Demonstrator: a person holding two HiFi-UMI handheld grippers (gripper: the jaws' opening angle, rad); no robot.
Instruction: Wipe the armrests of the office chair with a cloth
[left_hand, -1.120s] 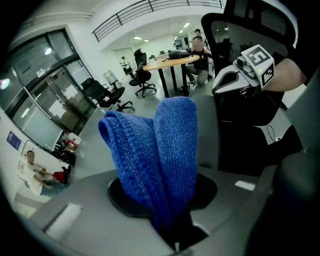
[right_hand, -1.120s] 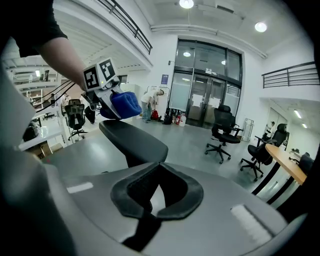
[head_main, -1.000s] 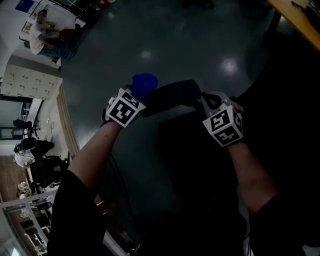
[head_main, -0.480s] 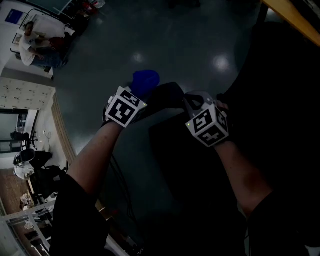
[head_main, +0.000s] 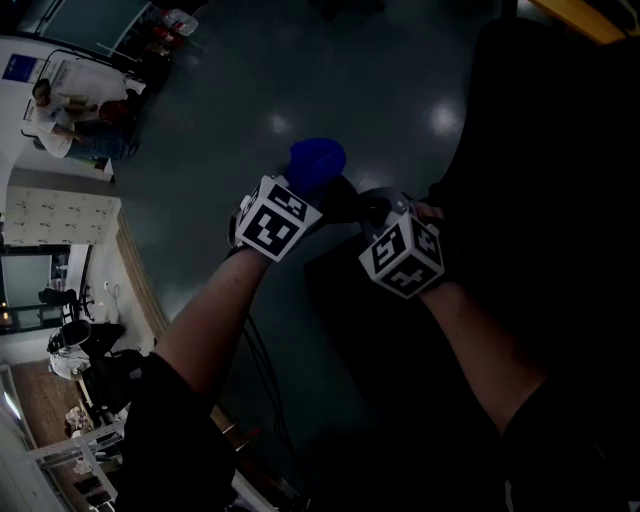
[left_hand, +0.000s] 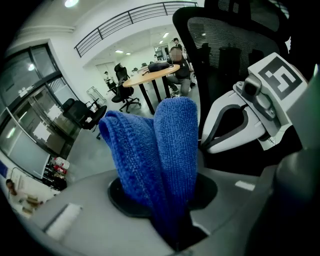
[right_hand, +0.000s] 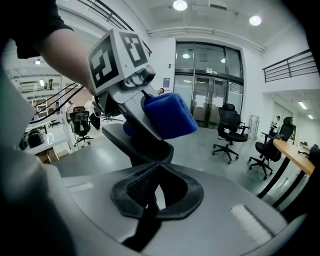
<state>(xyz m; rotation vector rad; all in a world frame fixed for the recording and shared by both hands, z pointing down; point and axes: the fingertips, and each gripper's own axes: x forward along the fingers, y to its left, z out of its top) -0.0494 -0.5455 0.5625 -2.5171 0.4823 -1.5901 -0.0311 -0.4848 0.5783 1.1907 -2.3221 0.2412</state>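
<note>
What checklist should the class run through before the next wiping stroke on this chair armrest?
1. Left claw shut on the blue cloth: ok.
2. Cloth sticks out past the claw for wiping: ok.
3. Cloth against the armrest: ok, it appears to rest on it.
4. Right claw gripping the armrest: cannot tell; its tips meet at the armrest's edge.
5. Room to stroke toward the right claw: likely not ok, the claws sit close together.

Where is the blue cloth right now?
The blue cloth is clamped in the left gripper, centre of the head view, over the far end of the armrest, opposite the right gripper.
</note>
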